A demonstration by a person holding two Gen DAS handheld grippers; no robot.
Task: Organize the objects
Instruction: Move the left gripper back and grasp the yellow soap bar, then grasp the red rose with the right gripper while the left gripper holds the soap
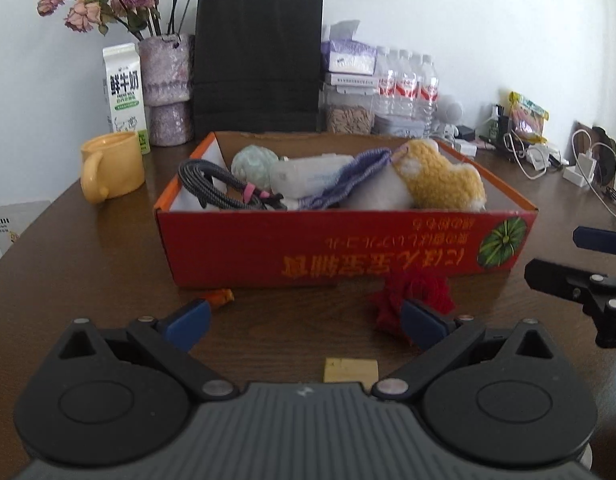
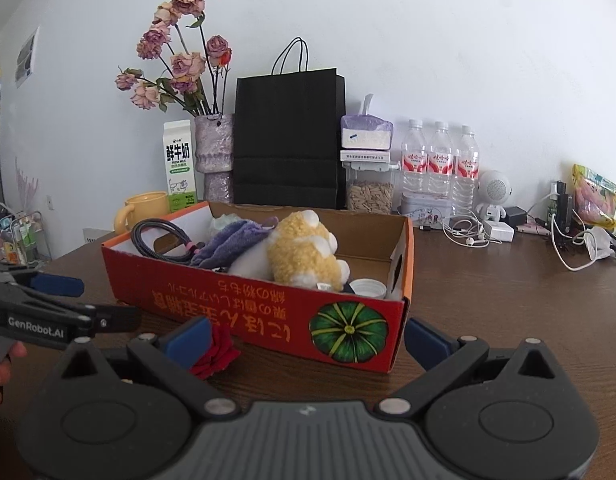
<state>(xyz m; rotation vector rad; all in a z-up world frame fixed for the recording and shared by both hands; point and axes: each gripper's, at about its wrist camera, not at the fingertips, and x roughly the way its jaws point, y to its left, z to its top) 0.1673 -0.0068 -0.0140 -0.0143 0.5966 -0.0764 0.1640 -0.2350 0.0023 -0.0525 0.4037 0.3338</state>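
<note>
1. Left wrist view, containers: red cardboard box (image 1: 344, 248), open-topped, on the brown table (image 1: 88, 272). Inside it, from its left end: coiled grey cable (image 1: 212, 186), pale green ball (image 1: 254, 164), clear plastic bottle lying flat (image 1: 304, 174), purple cloth (image 1: 348, 184), yellow-and-white plush toy (image 1: 440, 180) at its right end.
2. Same view, surroundings: red yarn flower (image 1: 408, 292) on the table, touching the box's near wall; small orange scrap (image 1: 220, 297) near the box's left corner; yellow block (image 1: 350, 370) nearer the camera. Behind the box: yellow mug (image 1: 112, 166), milk carton (image 1: 124, 92), vase of dried roses (image 1: 166, 68), black paper bag (image 1: 258, 60), water bottles (image 1: 408, 84).
3. Same view, grippers: left gripper (image 1: 304, 320) jaws wide apart, empty, right pad just before the flower. Right gripper (image 1: 580, 260) at the box's right, jaws apart.
4. Right wrist view, containers: the box (image 2: 268, 312) also holds a white lid (image 2: 368, 288) in its right end, beside the plush toy (image 2: 304, 248).
5. Same view, obstacles: the flower (image 2: 216, 354) lies against the box, behind the left pad of the right gripper (image 2: 306, 340), whose jaws straddle the box's near corner. Left gripper (image 2: 92, 300) left of the box.
6. Same view, room: bare tabletop right of the box; cables and chargers (image 2: 488, 232) behind.
</note>
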